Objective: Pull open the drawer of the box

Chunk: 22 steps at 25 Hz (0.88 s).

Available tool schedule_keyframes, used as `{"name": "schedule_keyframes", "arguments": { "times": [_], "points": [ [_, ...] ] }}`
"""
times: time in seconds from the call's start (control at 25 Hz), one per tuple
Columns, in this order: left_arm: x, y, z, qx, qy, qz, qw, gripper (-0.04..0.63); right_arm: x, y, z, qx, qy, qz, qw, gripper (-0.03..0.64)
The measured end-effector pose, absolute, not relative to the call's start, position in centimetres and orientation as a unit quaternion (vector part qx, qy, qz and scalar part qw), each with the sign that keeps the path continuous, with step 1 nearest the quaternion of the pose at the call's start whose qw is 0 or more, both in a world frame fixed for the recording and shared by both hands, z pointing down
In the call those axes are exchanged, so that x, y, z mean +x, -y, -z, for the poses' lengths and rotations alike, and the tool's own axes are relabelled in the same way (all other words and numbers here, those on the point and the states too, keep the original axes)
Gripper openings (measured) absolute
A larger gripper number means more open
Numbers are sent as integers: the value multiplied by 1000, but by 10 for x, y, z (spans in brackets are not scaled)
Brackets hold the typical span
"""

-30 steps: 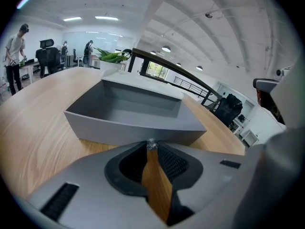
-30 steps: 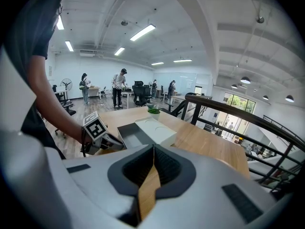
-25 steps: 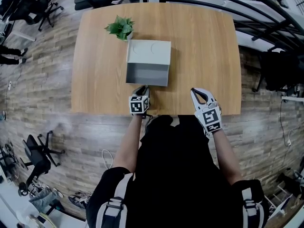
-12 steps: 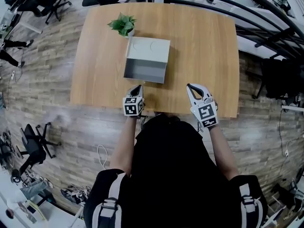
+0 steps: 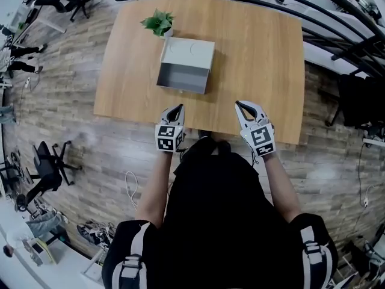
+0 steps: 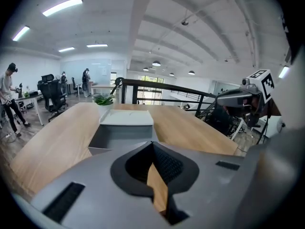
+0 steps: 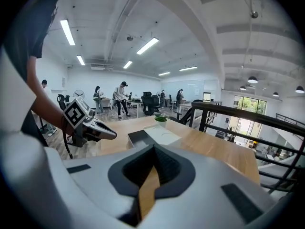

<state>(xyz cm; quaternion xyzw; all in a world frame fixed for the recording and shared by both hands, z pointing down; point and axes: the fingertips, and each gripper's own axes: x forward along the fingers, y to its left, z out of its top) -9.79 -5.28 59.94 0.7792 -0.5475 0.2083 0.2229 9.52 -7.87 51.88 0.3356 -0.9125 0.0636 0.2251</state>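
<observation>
**Both grippers shut and clear of the box; drawer stands open**

- Left gripper [image 5: 179,109]: jaws together, tips meeting, nothing between them. In its own view only bare wood shows through the slot below the tips. It hangs over the near edge of the tabletop [image 5: 258,59], left of the middle, and points at the box. It is well apart from the drawer front and touches nothing.
- Right gripper [image 5: 239,105]: jaws also closed on nothing, pads meeting at the tips. It sits over the near edge toward the right, its tips just inside the edge and its body out past it. Its marker cube [image 5: 261,138] faces up.
- The two grippers are level with each other and apart, with the person's [image 5: 222,221] dark torso between and below them. Each shows in the other's view, off to the side.
- Drawer [image 5: 182,77]: out of the box on the side nearest the person, its grey inside open to view from above. Its front wall faces the near edge, with a strip of bare wood between it and the left gripper.
- Box [image 5: 189,52]: pale grey, flat-topped, on the far left part of the tabletop and close to the far edge. It is turned slightly, not square to the edges.
- Plant [image 5: 158,23]: small, green and potted, just beside the box's far left corner, near the far edge.
- Surroundings: wood-pattern floor [image 5: 66,101] all round. A black railing [image 5: 337,17] runs past the right edge, and office chairs [image 5: 45,167] stand off to the left. The gripper views show distant people at desks.
</observation>
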Motion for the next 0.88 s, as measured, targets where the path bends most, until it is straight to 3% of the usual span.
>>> {"name": "schedule_keyframes", "arguments": {
  "times": [0.48,0.88],
  "points": [
    [-32,10,-530,817,517,-215,136,23,121,43,-521,329,921,-83,190,25],
    [-12,-21,-496,819,529,-187,120,23,137,16,-526,321,925,-81,184,25]
  ]
}}
